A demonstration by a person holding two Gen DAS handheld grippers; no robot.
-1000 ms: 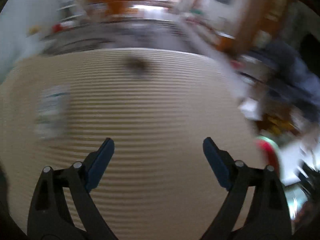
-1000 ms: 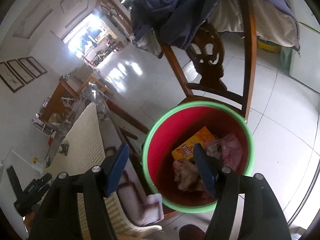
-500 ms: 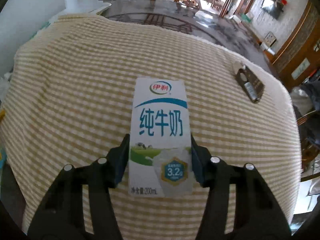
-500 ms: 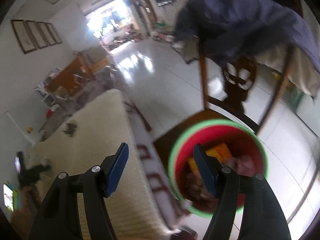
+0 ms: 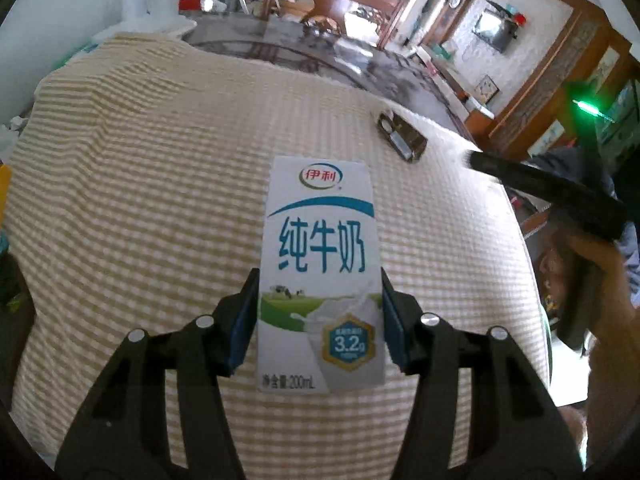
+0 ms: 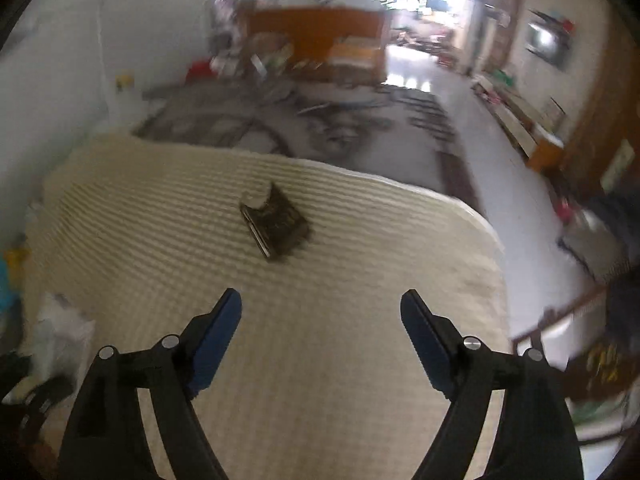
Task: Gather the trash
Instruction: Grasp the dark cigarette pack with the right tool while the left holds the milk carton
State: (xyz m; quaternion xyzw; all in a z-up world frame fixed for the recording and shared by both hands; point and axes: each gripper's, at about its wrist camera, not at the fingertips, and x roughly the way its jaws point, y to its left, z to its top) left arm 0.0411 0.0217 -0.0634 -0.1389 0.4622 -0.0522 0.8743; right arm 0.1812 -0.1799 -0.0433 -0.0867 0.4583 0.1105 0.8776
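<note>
A white and blue milk carton point(image 5: 320, 264) lies flat on the yellow checked tablecloth point(image 5: 140, 200). My left gripper point(image 5: 318, 312) is shut on the carton's lower half, with a blue pad against each side. A dark crumpled wrapper point(image 5: 402, 138) lies farther back on the cloth; it also shows in the right wrist view point(image 6: 276, 220). My right gripper point(image 6: 322, 320) is open and empty above the cloth point(image 6: 340, 360), with the wrapper ahead of it. It shows in the left wrist view as a dark bar point(image 5: 548, 200) at the right.
The table's right edge drops to a tiled floor point(image 6: 500, 184). A dark wooden chair with a blue garment point(image 6: 616, 240) stands at the right. Clutter and white bottles point(image 5: 160, 12) sit beyond the far edge. A pale bag point(image 6: 60, 332) lies at the left.
My left gripper closed on the milk carton after swinging to it. My right gripper swung left from over the red bin to above the tablecloth, now facing the wrapper.
</note>
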